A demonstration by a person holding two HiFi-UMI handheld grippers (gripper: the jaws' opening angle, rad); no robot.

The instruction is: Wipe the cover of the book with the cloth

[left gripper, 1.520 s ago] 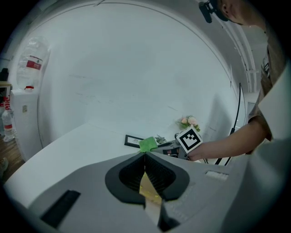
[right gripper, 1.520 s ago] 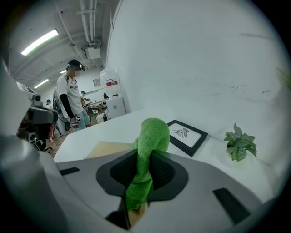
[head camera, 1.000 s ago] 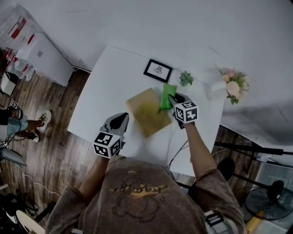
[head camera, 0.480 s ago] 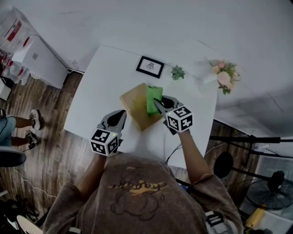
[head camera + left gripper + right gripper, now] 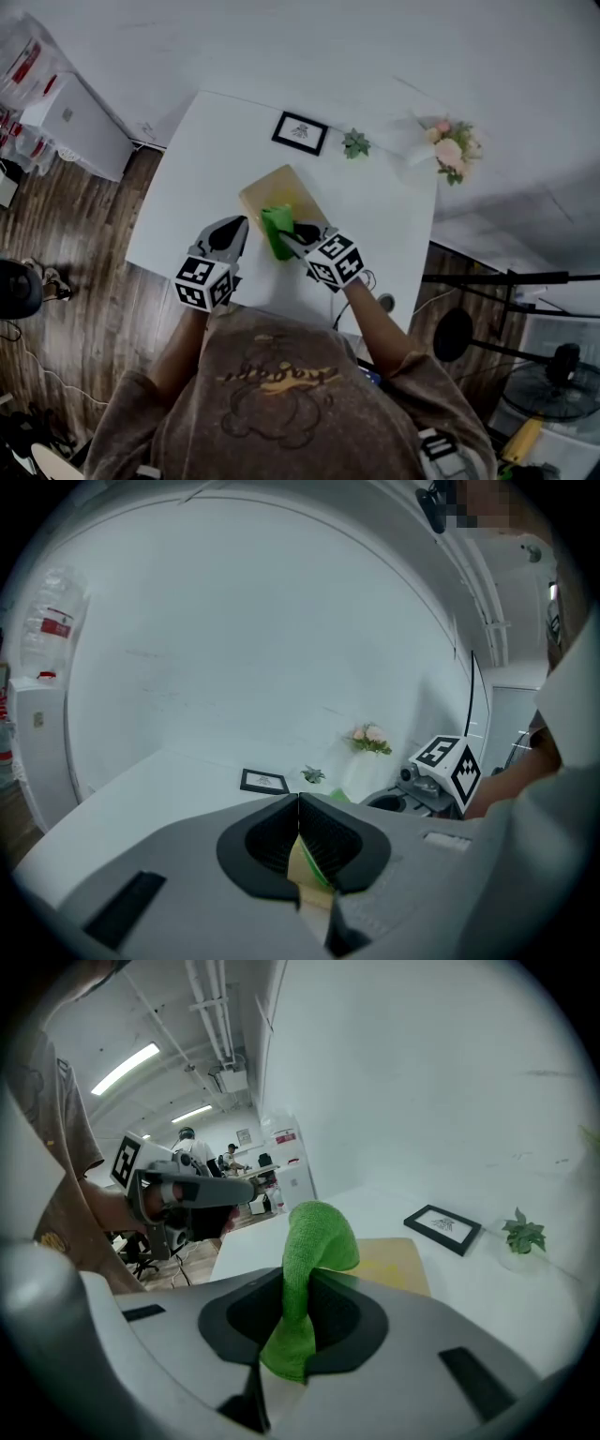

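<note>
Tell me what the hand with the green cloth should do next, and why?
Probably push the cloth forward across the book toward the picture frame. The right gripper has its jaws shut on the cloth at the cover's near end, and the rest of the tan cover lies bare beyond it.

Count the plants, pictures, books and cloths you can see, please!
Plants: 2, small green succulent and pink flower bouquet
Pictures: 1, black-framed picture
Books: 1, tan flat book
Cloths: 1, green fluffy cloth
Total: 5
</note>
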